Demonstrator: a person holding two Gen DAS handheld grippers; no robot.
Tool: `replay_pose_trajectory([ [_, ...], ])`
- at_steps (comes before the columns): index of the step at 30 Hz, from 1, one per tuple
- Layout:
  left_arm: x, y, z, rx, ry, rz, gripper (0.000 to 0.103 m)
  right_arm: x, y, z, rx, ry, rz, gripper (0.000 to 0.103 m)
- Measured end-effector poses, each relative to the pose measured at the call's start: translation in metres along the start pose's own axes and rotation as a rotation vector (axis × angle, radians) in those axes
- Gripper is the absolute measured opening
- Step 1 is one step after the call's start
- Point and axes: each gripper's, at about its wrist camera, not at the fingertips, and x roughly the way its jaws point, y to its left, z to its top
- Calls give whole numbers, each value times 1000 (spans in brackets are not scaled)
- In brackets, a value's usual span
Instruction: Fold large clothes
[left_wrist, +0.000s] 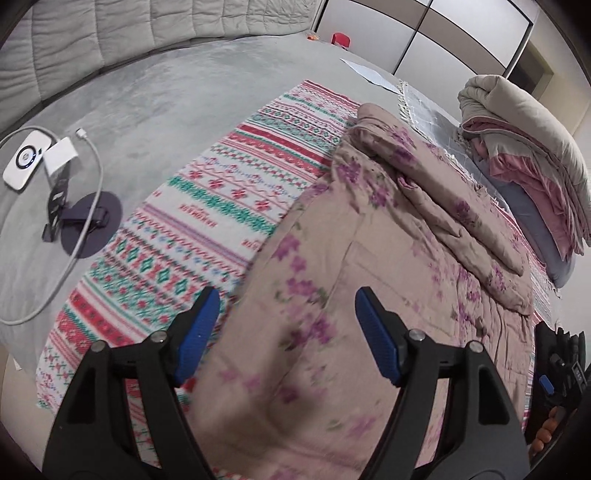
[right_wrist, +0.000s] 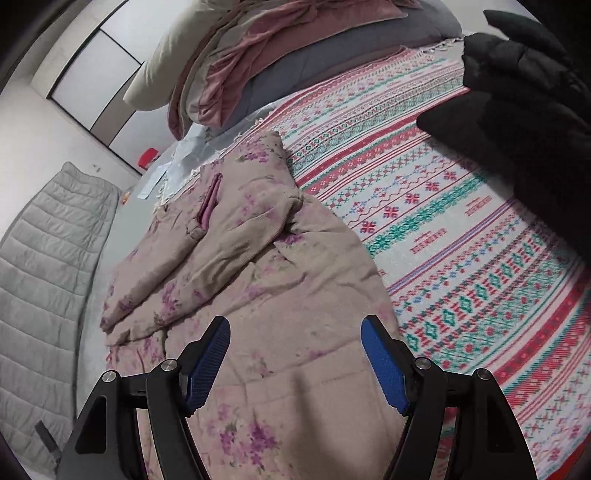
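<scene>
A: looks like someone's bedroom, right?
B: yep, a grey bed (left_wrist: 155, 96) with a padded headboard (left_wrist: 110, 33), a patterned blanket (left_wrist: 207, 206) spread on it, folded bedding (left_wrist: 532, 155) piled up, and a charger cable (left_wrist: 88, 206) lying nearby.

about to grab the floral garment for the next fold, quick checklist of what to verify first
1. Left claw open: ok.
2. Right claw open: ok.
3. Both claws empty: ok.
4. Floral garment sleeves folded across the body: ok.
5. Garment lies on the patterned blanket: ok.
6. Charging cable apart from the garment: ok.
7. Bottom hem lying flat: cannot tell, hidden below the claws.
</scene>
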Motion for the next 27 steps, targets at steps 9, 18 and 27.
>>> replay_pose_trajectory([
  [9,-16,38,-29,-29,39,-93,76,-35,-40,-23,-163,1,-73,75],
  [18,-20,87,-46,-82,47,-163,76,-50,-97,-67,-161,120,-14,75],
  [27,-11,81,-55,-81,97,-275,76,-47,-99,-96,-127,230,126,75],
])
